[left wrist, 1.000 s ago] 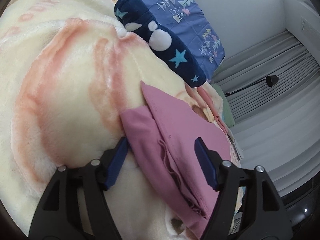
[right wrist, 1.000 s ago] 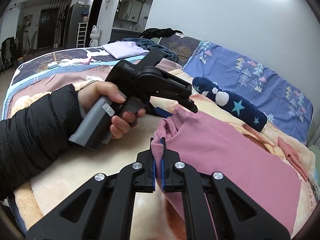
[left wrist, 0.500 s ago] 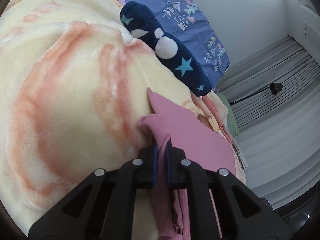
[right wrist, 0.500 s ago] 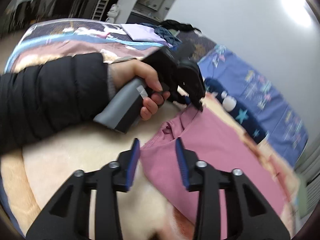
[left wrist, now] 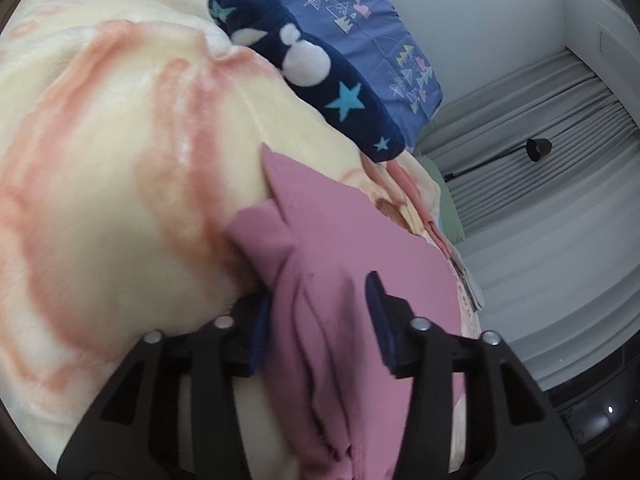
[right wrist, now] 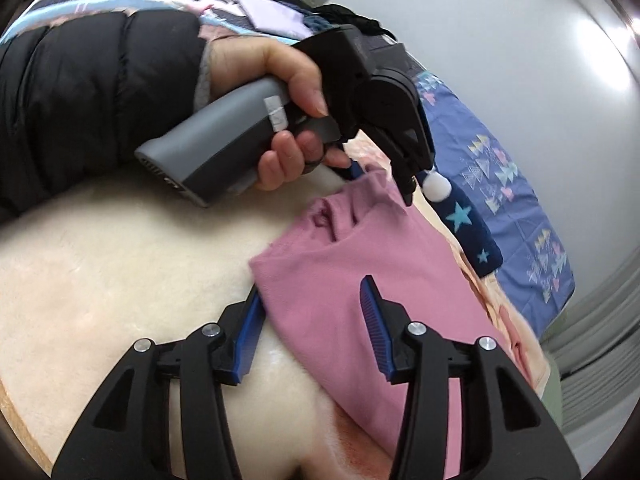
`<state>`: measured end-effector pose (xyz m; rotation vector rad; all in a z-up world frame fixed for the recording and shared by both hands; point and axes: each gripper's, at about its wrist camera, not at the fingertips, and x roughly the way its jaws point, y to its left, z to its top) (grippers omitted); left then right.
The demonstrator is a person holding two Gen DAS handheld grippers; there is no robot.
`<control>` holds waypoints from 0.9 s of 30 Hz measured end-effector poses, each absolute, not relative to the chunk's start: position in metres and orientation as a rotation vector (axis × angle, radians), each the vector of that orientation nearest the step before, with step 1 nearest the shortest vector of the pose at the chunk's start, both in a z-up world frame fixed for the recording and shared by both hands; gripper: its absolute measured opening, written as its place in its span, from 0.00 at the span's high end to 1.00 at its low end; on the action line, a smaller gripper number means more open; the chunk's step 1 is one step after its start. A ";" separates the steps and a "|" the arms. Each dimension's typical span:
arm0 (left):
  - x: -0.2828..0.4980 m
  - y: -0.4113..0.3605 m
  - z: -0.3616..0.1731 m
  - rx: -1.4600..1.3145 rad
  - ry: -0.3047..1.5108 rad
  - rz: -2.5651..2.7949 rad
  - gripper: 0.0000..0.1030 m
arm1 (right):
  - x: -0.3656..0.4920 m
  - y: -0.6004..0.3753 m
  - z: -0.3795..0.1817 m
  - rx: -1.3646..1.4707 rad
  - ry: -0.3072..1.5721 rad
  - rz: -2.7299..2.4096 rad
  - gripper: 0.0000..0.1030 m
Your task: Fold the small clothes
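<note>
A pink garment [left wrist: 340,240] lies on a cream fleece blanket [left wrist: 100,160], bunched into folds near its collar. My left gripper [left wrist: 318,322] straddles that bunched fold; its jaws are opening, the left pad [left wrist: 260,332] brushes the cloth and the right pad stands clear. In the right wrist view the pink garment [right wrist: 360,252] has its near corner between my right gripper's [right wrist: 312,324] opening jaws, and the pads do not press on it. A hand in a black sleeve [right wrist: 100,92] holds the left gripper [right wrist: 380,180] at the collar.
A navy plush with stars [left wrist: 320,68] lies just beyond the garment, against a blue patterned pillow [left wrist: 360,20]. A pink strip of cloth [left wrist: 412,188] trails by the bed's edge. Folded lilac cloth [right wrist: 272,20] sits far back. Grey curtains and a lamp [left wrist: 538,148] stand past the bed.
The left gripper closed on the pink fold, then opened again. The right gripper let go of the garment's edge, rolled and sank lower over its corner.
</note>
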<state>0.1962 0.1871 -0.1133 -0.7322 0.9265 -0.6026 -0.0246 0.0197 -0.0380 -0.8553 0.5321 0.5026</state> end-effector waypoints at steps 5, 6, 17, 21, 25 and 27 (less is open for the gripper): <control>0.217 0.171 -0.117 -0.654 0.966 -0.565 0.76 | -0.005 0.031 -0.043 -0.823 0.595 0.480 0.55; 0.217 0.172 -0.118 -0.663 0.963 -0.567 0.76 | -0.002 0.031 -0.044 -0.814 0.607 0.480 0.55; 0.215 0.176 -0.119 -0.683 0.953 -0.577 0.78 | 0.010 0.031 -0.044 -0.770 0.629 0.482 0.69; 0.215 0.175 -0.119 -0.666 0.945 -0.567 0.78 | 0.014 0.038 -0.051 -0.802 0.617 0.458 0.92; 0.215 0.174 -0.119 -0.651 0.935 -0.564 0.82 | 0.009 0.034 -0.044 -0.789 0.582 0.458 0.93; 0.214 0.174 -0.119 -0.651 0.933 -0.561 0.82 | 0.009 0.031 -0.041 -0.770 0.579 0.460 0.93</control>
